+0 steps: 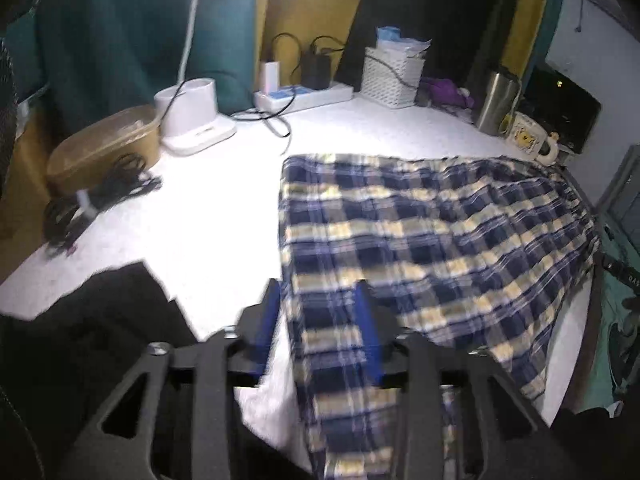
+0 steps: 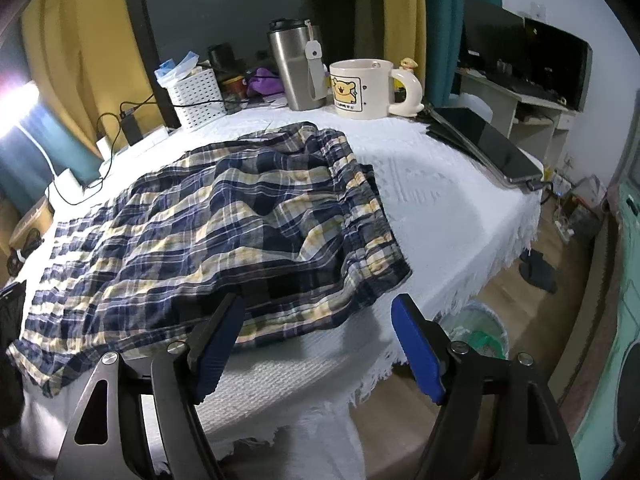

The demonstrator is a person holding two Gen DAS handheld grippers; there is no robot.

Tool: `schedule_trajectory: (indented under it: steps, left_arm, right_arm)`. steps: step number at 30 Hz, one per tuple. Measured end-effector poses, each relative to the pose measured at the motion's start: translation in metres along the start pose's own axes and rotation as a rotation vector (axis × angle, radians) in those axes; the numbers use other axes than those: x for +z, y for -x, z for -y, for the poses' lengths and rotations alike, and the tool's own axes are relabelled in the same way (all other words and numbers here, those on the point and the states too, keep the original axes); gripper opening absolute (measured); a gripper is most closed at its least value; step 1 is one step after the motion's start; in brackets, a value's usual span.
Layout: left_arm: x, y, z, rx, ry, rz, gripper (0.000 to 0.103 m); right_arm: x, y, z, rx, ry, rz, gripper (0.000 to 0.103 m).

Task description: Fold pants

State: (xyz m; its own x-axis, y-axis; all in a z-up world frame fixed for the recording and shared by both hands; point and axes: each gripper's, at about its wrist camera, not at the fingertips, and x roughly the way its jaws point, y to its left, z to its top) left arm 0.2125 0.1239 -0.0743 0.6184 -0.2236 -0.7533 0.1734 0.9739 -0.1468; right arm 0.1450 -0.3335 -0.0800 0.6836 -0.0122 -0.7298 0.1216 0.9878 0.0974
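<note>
Navy, white and yellow plaid pants [image 1: 420, 240] lie spread on a table with a white cloth [image 1: 208, 216]; they also show in the right wrist view [image 2: 208, 216]. My left gripper [image 1: 318, 292] is at the near edge, its blue pads on either side of a hanging pant leg with a gap still between them. My right gripper [image 2: 320, 304] is wide open and empty, just in front of the pants' waistband end at the table's near edge [image 2: 320, 360].
A power strip [image 1: 304, 94], white basket [image 1: 392, 76], steel tumbler [image 2: 294, 68], bear mug [image 2: 362, 88] and tablet [image 2: 488, 148] line the table's back and right. A brown box [image 1: 104, 144] and black cables [image 1: 100, 200] sit left. A bin [image 2: 476, 332] stands on the floor.
</note>
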Motion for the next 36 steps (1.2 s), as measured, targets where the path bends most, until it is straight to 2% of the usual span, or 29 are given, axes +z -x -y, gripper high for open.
schedule_trajectory:
  steps: [1, 5, 16, 27, 36]
  left_arm:
    - [0.002, -0.001, 0.001, -0.009, -0.004, 0.002, 0.049]
    - [0.013, -0.008, 0.001, -0.037, -0.025, -0.005, 0.049]
    - [0.018, -0.023, -0.024, -0.056, 0.015, -0.06, 0.049]
    - [0.005, -0.033, -0.026, -0.022, 0.05, -0.111, 0.049]
    - [0.009, -0.027, -0.02, 0.046, 0.073, -0.115, 0.049]
  right_arm:
    - [-0.001, 0.0, -0.001, -0.005, -0.004, -0.004, 0.081]
    - [-0.006, -0.001, -0.007, 0.009, -0.036, -0.022, 0.098]
    - [-0.014, -0.018, -0.034, 0.115, -0.118, -0.08, 0.098]
    - [0.013, -0.041, -0.026, 0.162, -0.157, -0.041, 0.103]
    - [0.043, -0.062, -0.003, 0.262, -0.21, 0.021, 0.103]
